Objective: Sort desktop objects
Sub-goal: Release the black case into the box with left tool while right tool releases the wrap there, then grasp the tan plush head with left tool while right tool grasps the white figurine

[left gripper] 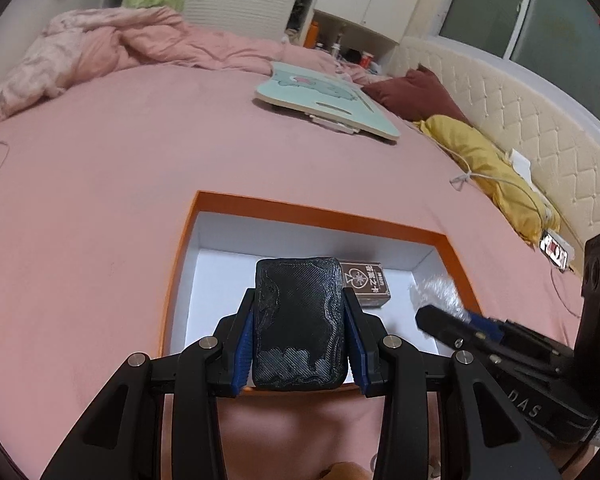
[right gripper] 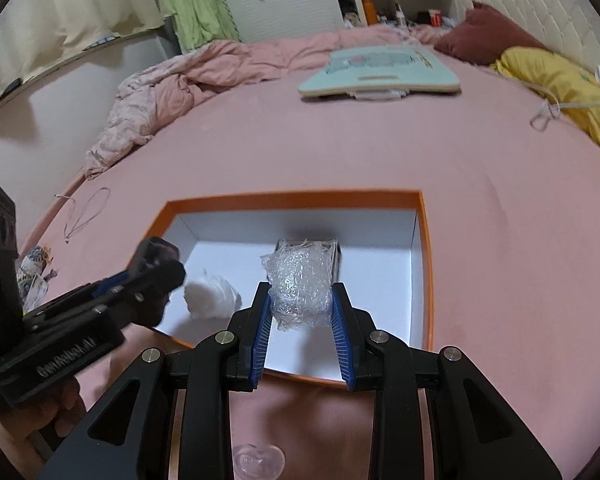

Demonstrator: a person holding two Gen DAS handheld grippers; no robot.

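Note:
My left gripper (left gripper: 300, 296) is shut on a black textured rectangular block (left gripper: 300, 328), held over the near side of a white box with an orange rim (left gripper: 320, 216). A brown card box (left gripper: 366, 282) lies inside, just behind the block. My right gripper (right gripper: 301, 290) is shut on a crumpled wad of clear plastic wrap (right gripper: 302, 284), also above the same box (right gripper: 300, 198). A white crumpled tissue (right gripper: 212, 296) rests on the box floor to the left of the wad. Each gripper shows in the other's view: the right gripper (left gripper: 440, 312) at lower right, the left gripper (right gripper: 160, 264) at lower left.
The box sits on a pink bed sheet (left gripper: 100, 220). Farther back lie a teal lap board (left gripper: 324, 100), a maroon pillow (left gripper: 416, 92), a yellow cloth with a white cable (left gripper: 480, 156), a phone (left gripper: 556, 250) and a rumpled pink duvet (left gripper: 100, 48). A thin cord loop (right gripper: 86, 212) lies left.

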